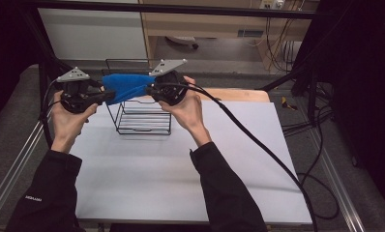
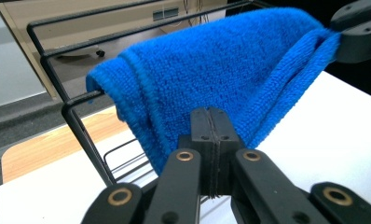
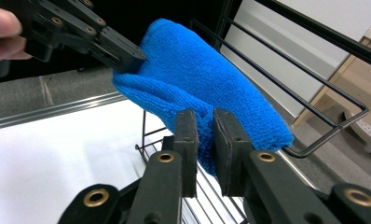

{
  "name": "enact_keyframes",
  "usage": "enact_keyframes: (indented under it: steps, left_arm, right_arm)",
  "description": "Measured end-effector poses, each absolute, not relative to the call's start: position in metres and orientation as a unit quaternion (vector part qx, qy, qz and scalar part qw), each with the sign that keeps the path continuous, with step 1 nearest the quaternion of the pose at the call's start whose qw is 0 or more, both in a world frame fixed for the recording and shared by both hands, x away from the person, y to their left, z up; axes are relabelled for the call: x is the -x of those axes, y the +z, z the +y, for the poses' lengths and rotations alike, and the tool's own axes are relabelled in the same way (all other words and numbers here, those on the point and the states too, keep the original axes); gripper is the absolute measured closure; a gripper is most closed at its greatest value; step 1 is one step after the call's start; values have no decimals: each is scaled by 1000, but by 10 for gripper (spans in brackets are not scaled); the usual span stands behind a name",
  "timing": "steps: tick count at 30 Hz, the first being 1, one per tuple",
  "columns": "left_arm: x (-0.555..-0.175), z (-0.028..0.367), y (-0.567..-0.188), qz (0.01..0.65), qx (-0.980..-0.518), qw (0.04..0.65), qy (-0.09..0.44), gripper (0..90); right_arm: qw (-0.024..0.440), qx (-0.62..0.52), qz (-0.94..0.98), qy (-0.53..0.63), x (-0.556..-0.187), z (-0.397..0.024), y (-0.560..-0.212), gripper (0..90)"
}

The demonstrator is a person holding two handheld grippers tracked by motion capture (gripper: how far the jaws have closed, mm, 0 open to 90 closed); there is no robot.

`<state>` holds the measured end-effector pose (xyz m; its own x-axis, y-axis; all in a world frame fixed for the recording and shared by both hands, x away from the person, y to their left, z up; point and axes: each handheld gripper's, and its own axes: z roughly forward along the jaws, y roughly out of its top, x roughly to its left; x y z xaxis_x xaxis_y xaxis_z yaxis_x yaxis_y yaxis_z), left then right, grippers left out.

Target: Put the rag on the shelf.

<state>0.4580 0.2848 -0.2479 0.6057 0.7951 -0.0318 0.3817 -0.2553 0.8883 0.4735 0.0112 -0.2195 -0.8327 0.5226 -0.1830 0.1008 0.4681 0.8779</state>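
Observation:
A blue towel (image 1: 125, 86) hangs over the top rail of a black wire rack (image 1: 142, 121) at the back of the table. My left gripper (image 1: 108, 96) holds the towel's left end, and in the left gripper view its jaws (image 2: 210, 126) are pressed together on the towel's (image 2: 211, 70) lower edge. My right gripper (image 1: 149, 89) is at the towel's right end. In the right gripper view a fold of the towel (image 3: 193, 74) fills the narrow gap between the right gripper's (image 3: 204, 126) jaws. The towel stretches between the two grippers above the rack (image 3: 314, 112).
The rack stands on a white sheet (image 1: 156, 179) that covers the table, with a wooden board (image 1: 244, 94) showing at the back right. A thick black cable (image 1: 258, 140) runs from the right gripper across the sheet to the right. Metal frame rails border both sides.

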Motion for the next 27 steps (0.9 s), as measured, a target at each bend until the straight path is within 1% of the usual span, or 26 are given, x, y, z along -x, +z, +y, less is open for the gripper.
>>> enact_keyframes:
  steps: [1, 4, 6, 8, 10, 12, 14, 16, 20, 25, 27]
  left_arm:
    - [-458, 285, -249, 387, -762, 470, 221, 900]
    - [-459, 285, -253, 387, -765, 465, 222, 900]
    - [-459, 284, -256, 386, -767, 461, 223, 900]
    - [-460, 285, -260, 387, -768, 459, 224, 900]
    - [-460, 285, -263, 387, -767, 460, 224, 900]
    - [-460, 286, -266, 386, -768, 460, 225, 900]
    - [-460, 287, -269, 387, -767, 461, 223, 900]
    - [-461, 287, -272, 389, -765, 463, 221, 900]
    - [-464, 286, -276, 391, -762, 466, 221, 900]
    - [-465, 283, -278, 389, -760, 471, 223, 900]
    - [-465, 282, -278, 387, -761, 470, 225, 900]
  right_arm:
    - [218, -188, 827, 482, -473, 11, -219, 762]
    - [215, -187, 820, 496, -470, 10, -216, 667]
    - [212, -188, 812, 510, -469, 9, -213, 641]
    - [204, -192, 808, 518, -469, 9, -213, 671]
    - [186, -201, 813, 513, -471, 10, -216, 780]
    - [169, -217, 818, 505, -473, 11, -224, 863]
    - [162, -227, 825, 492, -475, 11, -233, 900]
    - [151, -236, 827, 488, -478, 11, -241, 900]
    - [163, -246, 829, 475, -483, 11, -254, 897]
    - [175, -251, 824, 477, -487, 11, -264, 872]
    - [173, -251, 823, 479, -488, 10, -266, 857]
